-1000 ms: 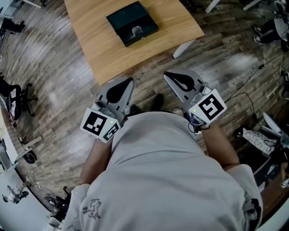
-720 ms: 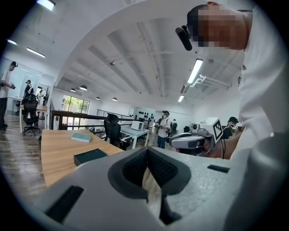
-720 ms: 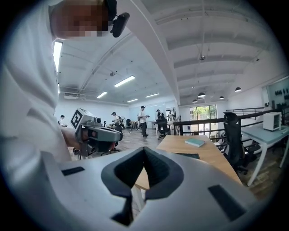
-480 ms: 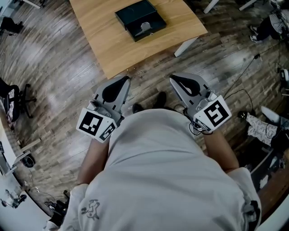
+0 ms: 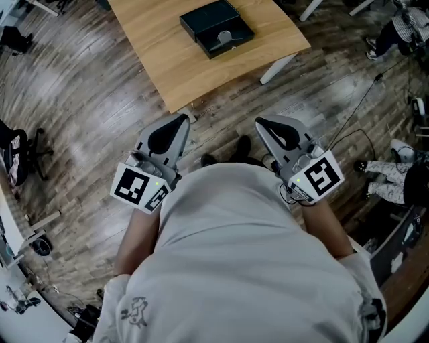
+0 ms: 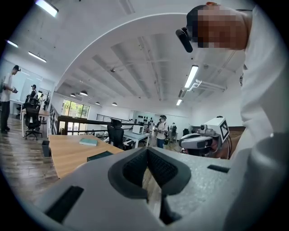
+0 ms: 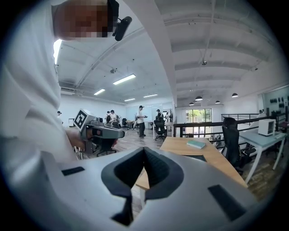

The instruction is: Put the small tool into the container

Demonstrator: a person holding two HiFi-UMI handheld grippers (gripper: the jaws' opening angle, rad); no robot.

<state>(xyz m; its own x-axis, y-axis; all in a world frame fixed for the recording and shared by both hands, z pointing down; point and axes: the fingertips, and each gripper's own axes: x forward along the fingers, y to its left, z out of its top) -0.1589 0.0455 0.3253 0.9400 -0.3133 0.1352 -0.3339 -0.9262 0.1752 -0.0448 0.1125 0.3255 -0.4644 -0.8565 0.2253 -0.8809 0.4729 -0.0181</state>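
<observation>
My jaws are pressed together on both sides with nothing between them: left gripper (image 5: 181, 120) and right gripper (image 5: 261, 122) are both empty. I hold them low against my shirt (image 5: 234, 254), over the wood floor (image 5: 87, 100), well apart from the table (image 5: 201, 74). The small tool (image 5: 225, 36) lies inside the dark container (image 5: 204, 19) on the table. Compared with a second ago, the container sits farther right in the head view and the grippers have barely shifted.

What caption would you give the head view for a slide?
Person standing before a wooden table bearing a dark container, left gripper and right gripper both shut and empty.
</observation>
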